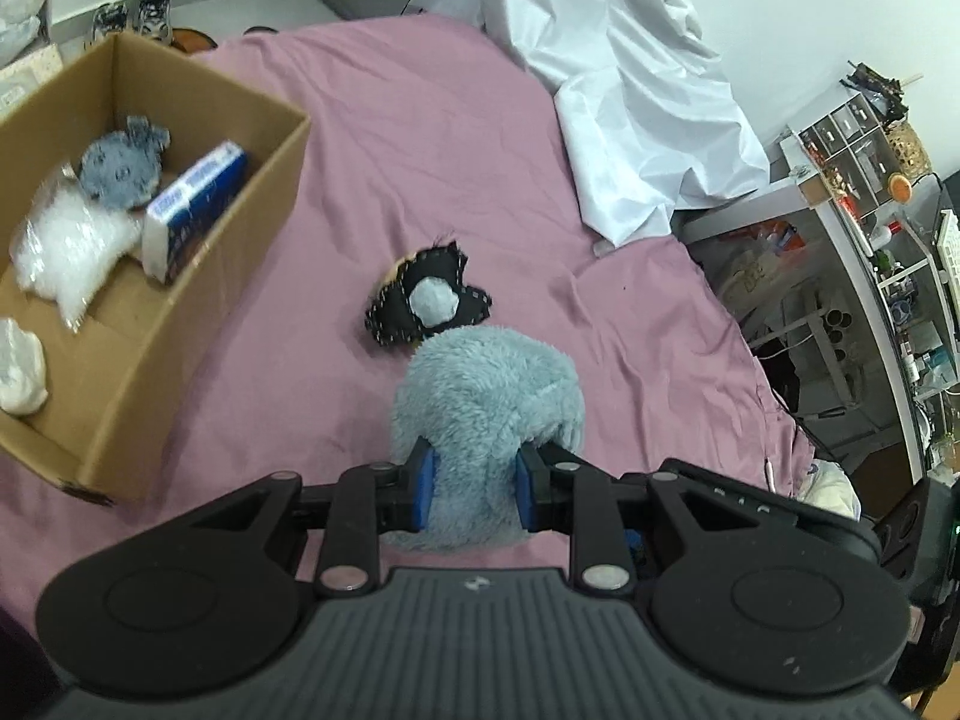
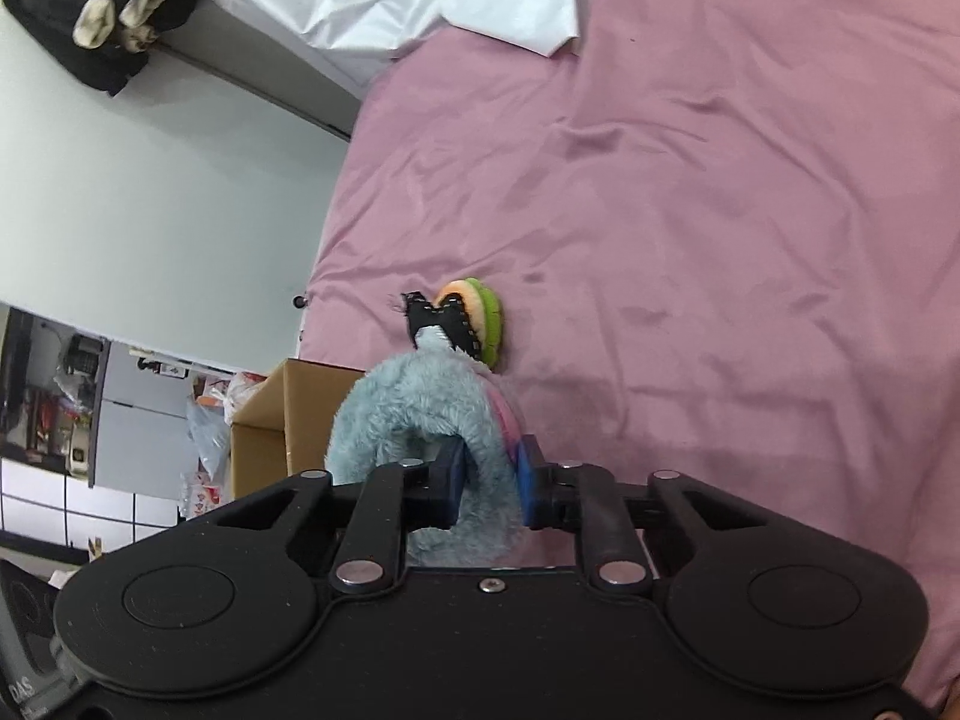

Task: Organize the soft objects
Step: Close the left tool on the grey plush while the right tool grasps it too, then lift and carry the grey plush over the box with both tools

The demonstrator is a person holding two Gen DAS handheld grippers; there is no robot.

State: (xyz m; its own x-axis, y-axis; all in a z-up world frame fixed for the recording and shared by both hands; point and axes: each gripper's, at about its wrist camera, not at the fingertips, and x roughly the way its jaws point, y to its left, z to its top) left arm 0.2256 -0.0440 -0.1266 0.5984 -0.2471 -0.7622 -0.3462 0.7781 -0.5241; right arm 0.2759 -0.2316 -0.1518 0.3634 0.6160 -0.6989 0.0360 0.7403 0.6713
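Blue-grey fluffy fabric, a plush toy (image 1: pixel 486 396), is pinched by both tools at once: the left gripper (image 1: pixel 474 489) is closed on its lower part, with the blue pads (image 1: pixel 425 483) pressed into the pile on either side, and the right gripper (image 2: pixel 489 483) is likewise clamped on a curved band of the same toy (image 2: pixel 414 408), where a strip of pink lining is seen beside one pad. The toy is held just above the pink bedsheet (image 1: pixel 420 138), near the middle of the bed and not yet over the cardboard box (image 1: pixel 198 276). That box stands on the sheet to the left in the left wrist view, and part of the sorting can be judged as done: a grey-blue fuzzy piece (image 1: pixel 123 165), a clear bag of white stuffing (image 1: pixel 66 246), a blue and white packet (image 1: pixel 195 210) and a white lump (image 1: pixel 21 369) are already lying inside it. A small black stitched toy (image 1: pixel 429 303) with a pale round patch is left on the sheet just beyond the plush toy, and in the right wrist view an orange and green rim (image 2: pixel 480 315) is seen beneath it; whether that is one item or two cannot be told. A crumpled white sheet (image 1: pixel 630 90) is heaped at the far side of the bed. What remains, by this reading, is for the held toy to be carried to the box and released, and then for the black toy to be collected.
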